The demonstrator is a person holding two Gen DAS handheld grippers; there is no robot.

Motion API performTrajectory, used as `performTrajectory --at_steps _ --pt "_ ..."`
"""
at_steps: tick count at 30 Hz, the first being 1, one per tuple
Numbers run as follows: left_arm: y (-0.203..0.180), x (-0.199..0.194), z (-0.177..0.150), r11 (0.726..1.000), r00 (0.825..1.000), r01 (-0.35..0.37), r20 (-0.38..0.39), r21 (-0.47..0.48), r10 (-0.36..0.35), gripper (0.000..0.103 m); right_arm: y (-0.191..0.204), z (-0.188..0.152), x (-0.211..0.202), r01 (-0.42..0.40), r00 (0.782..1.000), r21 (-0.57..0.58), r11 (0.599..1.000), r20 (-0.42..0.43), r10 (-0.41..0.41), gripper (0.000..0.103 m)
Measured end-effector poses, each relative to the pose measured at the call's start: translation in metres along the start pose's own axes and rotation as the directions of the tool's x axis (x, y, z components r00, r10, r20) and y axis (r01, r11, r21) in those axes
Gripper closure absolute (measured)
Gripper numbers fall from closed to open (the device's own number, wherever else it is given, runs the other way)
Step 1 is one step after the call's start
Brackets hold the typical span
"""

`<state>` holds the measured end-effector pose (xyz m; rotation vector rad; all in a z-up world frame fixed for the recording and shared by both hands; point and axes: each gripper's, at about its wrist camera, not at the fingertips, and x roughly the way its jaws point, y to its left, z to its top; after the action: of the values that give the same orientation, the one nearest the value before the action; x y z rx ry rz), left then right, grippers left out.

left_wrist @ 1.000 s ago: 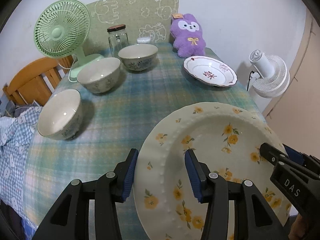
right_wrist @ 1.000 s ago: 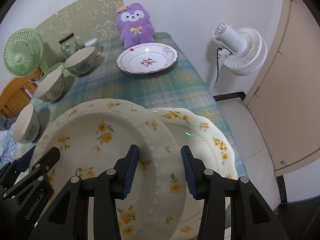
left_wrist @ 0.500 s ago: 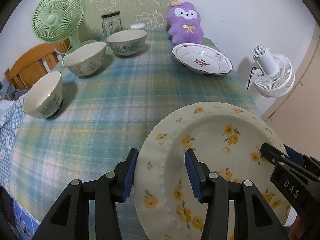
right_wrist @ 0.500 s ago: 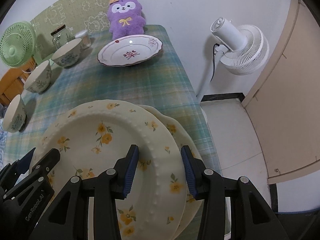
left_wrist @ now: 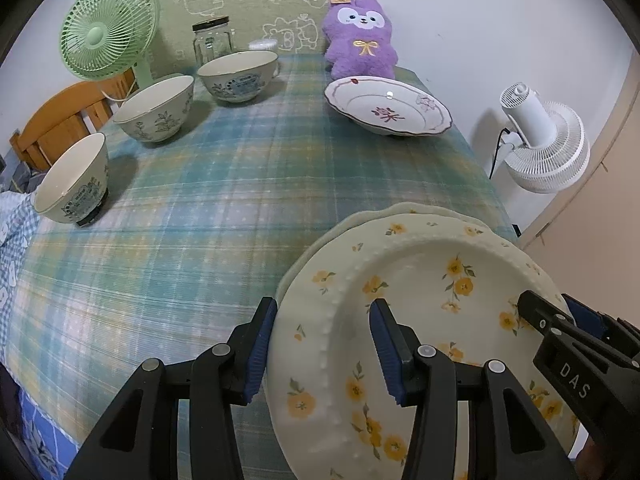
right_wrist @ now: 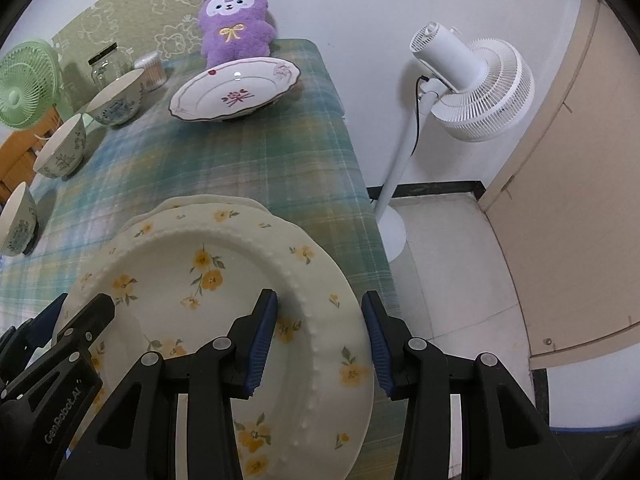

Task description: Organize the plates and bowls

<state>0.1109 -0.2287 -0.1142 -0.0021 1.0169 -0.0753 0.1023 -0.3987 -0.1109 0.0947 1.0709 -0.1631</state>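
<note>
1. The left gripper [left_wrist: 323,350] grips the near-left rim of the yellow-flowered plate [left_wrist: 420,292]; one blue pad is outside the rim and one is inside, over the well.
2. The right gripper [right_wrist: 320,340] grips the same plate's right rim in the same way. The contact under the plate is hidden in both views.
3. The plate sits at the near right corner of the worktop [left_wrist: 224,208], directly over a second cream plate [left_wrist: 408,210]. Only a thin arc of that plate's far edge shows, so whether the two touch cannot be made out.
4. The plate's near edge runs out of both pictures.
5. Farther off, a red-patterned plate [left_wrist: 388,106] stands in front of a purple plush toy [left_wrist: 360,38].
6. Three bowls line the left side: the nearest bowl [left_wrist: 74,180], the middle bowl [left_wrist: 156,108] and the far bowl [left_wrist: 238,76].
7. In the right wrist view the nearest bowl is cut by the frame edge.
</note>
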Motion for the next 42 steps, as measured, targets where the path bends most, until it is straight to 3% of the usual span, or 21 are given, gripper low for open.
performTrajectory --at_steps 24,34,37,42 --pt "-0.02 0.009 -0.014 0.994 0.996 -0.083 0.046 0.07 0.079 0.053 -0.016 -0.012 0.011 -0.053 0.998 0.041 0.998 0.024 0.052 0.055" --pt "-0.03 0.011 -0.016 0.985 0.991 -0.126 0.058 0.116 0.12 0.042 -0.016 -0.012 0.012 -0.06 0.998 0.046 0.997 0.027 0.059 0.054" --pt "-0.04 0.001 -0.017 0.965 0.972 -0.206 0.143 0.16 0.183 0.026 -0.009 -0.012 0.011 -0.051 0.998 0.017 0.999 0.03 0.05 0.053" --pt "-0.038 0.006 -0.012 0.974 0.981 -0.172 0.118 0.147 0.155 0.024 -0.01 -0.01 0.014 -0.06 0.998 0.034 0.998 0.02 0.059 0.051"
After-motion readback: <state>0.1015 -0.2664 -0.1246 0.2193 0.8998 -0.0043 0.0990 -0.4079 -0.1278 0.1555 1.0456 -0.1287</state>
